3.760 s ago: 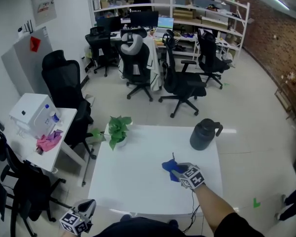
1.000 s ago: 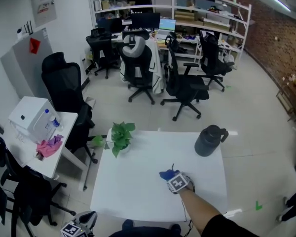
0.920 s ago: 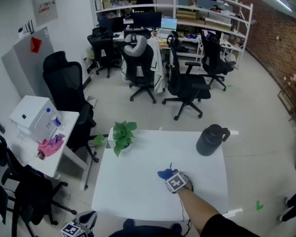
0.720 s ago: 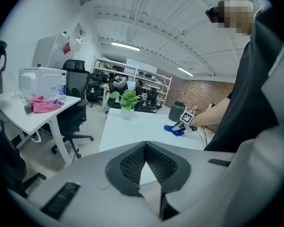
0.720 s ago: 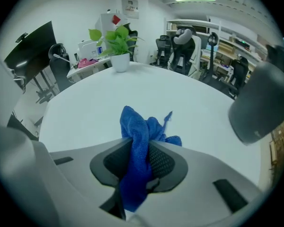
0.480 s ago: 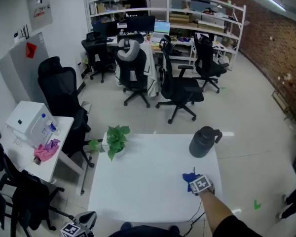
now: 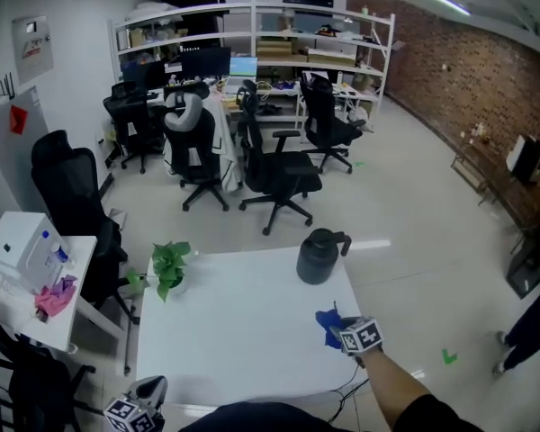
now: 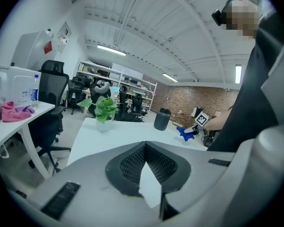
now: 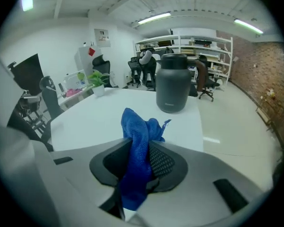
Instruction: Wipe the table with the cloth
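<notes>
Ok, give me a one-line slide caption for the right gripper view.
Right gripper clamped on a bunched blue cloth over the white table, a dark jug standing ahead.

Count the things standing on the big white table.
2: a potted plant by the left edge, a dark jug at the far right corner. The right claw holds the cloth.

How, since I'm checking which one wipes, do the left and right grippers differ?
The right gripper is shut on the blue cloth; the left gripper is shut on nothing. The right is at the table's right edge; the left is off its near left corner. Both carry a marker cube.
</notes>
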`<control>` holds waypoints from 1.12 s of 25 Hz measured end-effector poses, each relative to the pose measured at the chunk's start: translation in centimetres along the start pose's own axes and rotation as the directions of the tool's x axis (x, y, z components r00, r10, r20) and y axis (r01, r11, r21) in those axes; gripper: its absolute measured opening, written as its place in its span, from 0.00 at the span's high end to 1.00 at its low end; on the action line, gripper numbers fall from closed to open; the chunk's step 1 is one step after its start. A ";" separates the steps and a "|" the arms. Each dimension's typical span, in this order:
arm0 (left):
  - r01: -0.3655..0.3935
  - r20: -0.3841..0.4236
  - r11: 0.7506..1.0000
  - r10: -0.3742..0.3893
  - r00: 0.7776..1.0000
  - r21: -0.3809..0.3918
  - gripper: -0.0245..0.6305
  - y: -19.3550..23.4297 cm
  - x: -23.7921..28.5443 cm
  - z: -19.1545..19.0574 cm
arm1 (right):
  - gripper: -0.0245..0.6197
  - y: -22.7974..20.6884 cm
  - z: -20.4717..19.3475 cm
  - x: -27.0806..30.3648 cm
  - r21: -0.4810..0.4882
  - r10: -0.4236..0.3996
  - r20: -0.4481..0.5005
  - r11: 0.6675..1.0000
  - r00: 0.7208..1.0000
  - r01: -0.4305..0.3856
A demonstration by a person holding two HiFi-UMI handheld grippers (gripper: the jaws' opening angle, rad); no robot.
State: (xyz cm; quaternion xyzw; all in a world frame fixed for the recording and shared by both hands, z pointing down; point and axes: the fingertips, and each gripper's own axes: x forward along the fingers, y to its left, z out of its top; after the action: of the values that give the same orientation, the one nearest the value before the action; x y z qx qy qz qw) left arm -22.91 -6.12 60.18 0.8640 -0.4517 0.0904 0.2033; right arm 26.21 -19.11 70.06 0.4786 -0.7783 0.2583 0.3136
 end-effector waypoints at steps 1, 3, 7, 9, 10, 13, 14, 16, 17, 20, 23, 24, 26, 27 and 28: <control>0.009 -0.003 1.000 -0.009 1.000 0.004 0.96 -0.3 0.2 0.0 | 0.83 -1.1 -1.2 -0.8 0.003 -0.031 -0.017 1.000 0.999 0.031; 0.024 -0.008 1.000 -0.024 1.000 0.015 0.96 -0.9 0.4 0.1 | 0.82 -3.2 -3.9 -1.8 0.001 -0.089 -0.070 0.996 0.994 0.089; 0.020 -0.015 0.999 -0.020 1.000 0.027 0.96 -1.7 -0.2 0.0 | 0.80 -6.4 -8.4 -2.2 -0.037 -0.174 -0.184 0.985 0.967 0.170; 0.009 -0.023 1.000 -0.008 1.000 0.030 0.96 -1.9 -0.8 -0.2 | 0.77 -7.1 -10.0 -2.2 -0.023 -0.187 -0.208 0.982 0.960 0.186; 0.002 -0.027 1.000 -0.002 1.000 0.029 0.96 -2.0 -1.1 -0.4 | 0.77 -7.3 -10.7 -2.1 -0.021 -0.188 -0.215 0.982 0.959 0.188; -0.015 -0.038 0.999 0.016 0.999 0.029 0.96 -2.0 -1.9 -0.8 | 0.70 -6.9 -11.8 -1.6 -0.013 -0.165 -0.200 0.986 0.966 0.166; -0.018 -0.040 0.999 0.019 0.999 0.030 0.96 -1.9 -2.1 -0.8 | 0.68 -6.6 -11.8 -1.5 0.002 -0.148 -0.184 0.989 0.972 0.151; -0.019 -0.042 0.999 0.020 0.999 0.034 0.96 -2.0 -2.3 -0.9 | 0.51 -6.2 -11.4 -1.6 0.033 -0.108 -0.145 0.993 0.984 0.114; -0.016 -0.040 0.999 0.018 0.999 0.036 0.96 -2.0 -2.3 -0.9 | 0.46 -6.0 -11.0 -1.9 0.040 -0.095 -0.119 0.994 0.988 0.100; -0.004 -0.022 0.999 0.005 1.000 0.040 0.96 -2.0 -2.0 -0.6 | 0.43 -5.7 -8.4 -3.9 0.029 -0.091 -0.020 0.995 0.996 0.091; 0.006 0.013 0.999 -0.007 1.000 0.041 0.96 -1.3 -1.9 0.3 | 0.44 -3.1 -4.2 -7.8 0.046 -0.044 0.161 0.998 0.986 0.037; 0.009 0.025 0.999 -0.010 1.000 0.041 0.96 -1.0 -1.8 0.6 | 0.46 -1.5 -2.6 -9.5 0.052 -0.006 0.241 0.999 0.971 -0.007; 0.016 0.044 0.999 -0.017 0.999 0.042 0.96 -0.6 -1.7 1.5 | 0.74 1.9 -0.1 -12.9 0.048 0.060 0.399 0.995 0.915 -0.087; 0.019 0.050 0.999 -0.021 0.999 0.040 0.96 -0.6 -1.6 1.9 | 0.88 3.5 0.5 -14.3 0.047 0.076 0.464 0.993 0.882 -0.111; 0.023 0.057 0.999 -0.025 0.998 0.038 0.96 -0.5 -1.5 2.2 | 0.96 5.0 0.6 -15.3 0.054 0.089 0.514 0.989 0.853 -0.135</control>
State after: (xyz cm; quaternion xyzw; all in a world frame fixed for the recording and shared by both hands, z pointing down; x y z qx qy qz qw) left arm -23.42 -5.68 57.52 0.8753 -0.4451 0.0715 0.1749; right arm 26.81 -8.59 57.94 0.4971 -0.8479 0.1743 0.0597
